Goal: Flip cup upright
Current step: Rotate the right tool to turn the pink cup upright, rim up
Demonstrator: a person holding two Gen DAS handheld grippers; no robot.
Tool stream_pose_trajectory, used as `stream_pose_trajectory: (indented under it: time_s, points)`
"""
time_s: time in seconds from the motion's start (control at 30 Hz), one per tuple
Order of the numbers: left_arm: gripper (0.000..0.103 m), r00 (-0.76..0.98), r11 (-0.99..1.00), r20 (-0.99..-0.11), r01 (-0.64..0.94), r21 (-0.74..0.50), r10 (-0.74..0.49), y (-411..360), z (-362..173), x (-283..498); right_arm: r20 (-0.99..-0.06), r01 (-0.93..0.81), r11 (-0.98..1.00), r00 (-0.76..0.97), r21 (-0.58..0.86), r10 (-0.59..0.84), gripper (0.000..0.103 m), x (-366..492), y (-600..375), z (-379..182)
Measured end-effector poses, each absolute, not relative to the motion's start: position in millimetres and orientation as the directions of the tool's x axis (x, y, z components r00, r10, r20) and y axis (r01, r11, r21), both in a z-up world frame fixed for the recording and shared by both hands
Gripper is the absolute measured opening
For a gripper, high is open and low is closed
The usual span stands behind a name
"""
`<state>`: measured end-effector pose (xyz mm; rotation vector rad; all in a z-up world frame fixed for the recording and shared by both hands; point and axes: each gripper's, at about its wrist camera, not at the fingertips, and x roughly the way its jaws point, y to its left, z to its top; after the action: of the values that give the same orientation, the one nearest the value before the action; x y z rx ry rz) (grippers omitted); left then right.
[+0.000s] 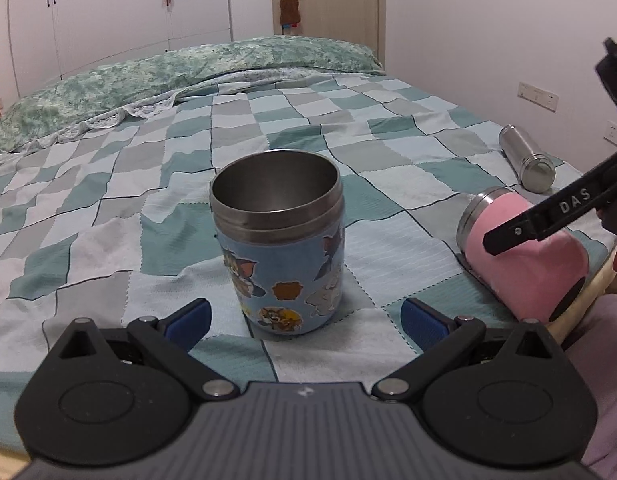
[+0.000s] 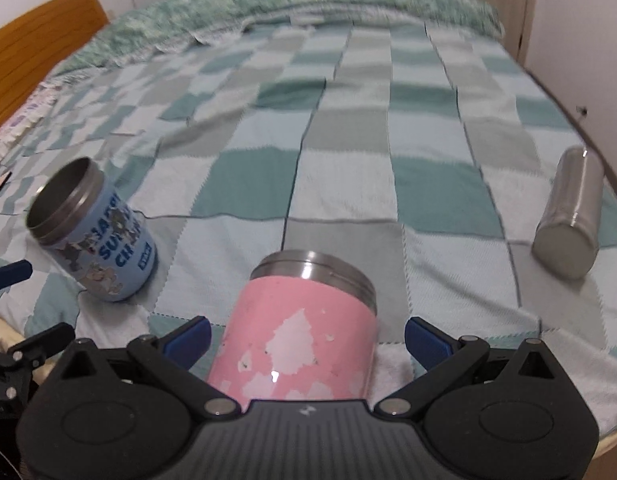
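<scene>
Right wrist view: right gripper (image 2: 306,338) wide open around the lying pink cup (image 2: 304,320), holding nothing; soft bed (image 2: 348,184) could let it roll away.

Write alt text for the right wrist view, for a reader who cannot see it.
A pink cup lies on its side on a checkered bedspread, between the open blue-padded fingers of the right gripper, metal rim pointing away from the camera. To the left a blue cartoon-print cup stands with its mouth up; at far right a steel bottle lies on its side.
</scene>
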<state>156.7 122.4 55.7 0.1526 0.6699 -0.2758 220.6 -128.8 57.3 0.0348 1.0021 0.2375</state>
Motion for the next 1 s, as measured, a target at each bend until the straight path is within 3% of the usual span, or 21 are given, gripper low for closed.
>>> stream_pose_trajectory:
  time_s: [0.17, 0.3, 0.6, 0.77, 1.0]
  points:
    - [0.103, 0.741, 0.949, -0.636, 0.311, 0.043, -0.214, 125.7, 48.4, 162.4, -0.869, -0.146, 0.977, 0.449, 0.158, 0.208, 0.102, 236.6, -127.8, 48.9]
    - [0.103, 0.740, 0.948, -0.635, 0.315, 0.035, -0.223, 127.7, 46.2, 164.0, -0.889, -0.135, 0.971, 0.393, 0.196, 0.234, 0.088, 244.1, -127.7, 44.6]
    - [0.103, 0.741, 0.949, -0.630, 0.315, 0.023, -0.231, 128.6, 45.1, 162.3, -0.868, -0.156, 0.963, 0.419, 0.219, 0.265, 0.087, 236.6, -132.3, 50.0]
    - [0.103, 0.742, 0.948, -0.627, 0.318, 0.020, -0.235, 129.1, 47.1, 157.8, -0.770, -0.221, 0.945, 0.549, 0.240, 0.324, 0.086, 209.0, -143.5, 65.8]
    - [0.103, 0.759, 0.946, -0.605, 0.323, 0.028, -0.241, 129.2, 57.4, 153.8, -0.514, -0.380, 0.913, 0.760, 0.147, 0.398, 0.084, 162.7, -141.8, 83.3]
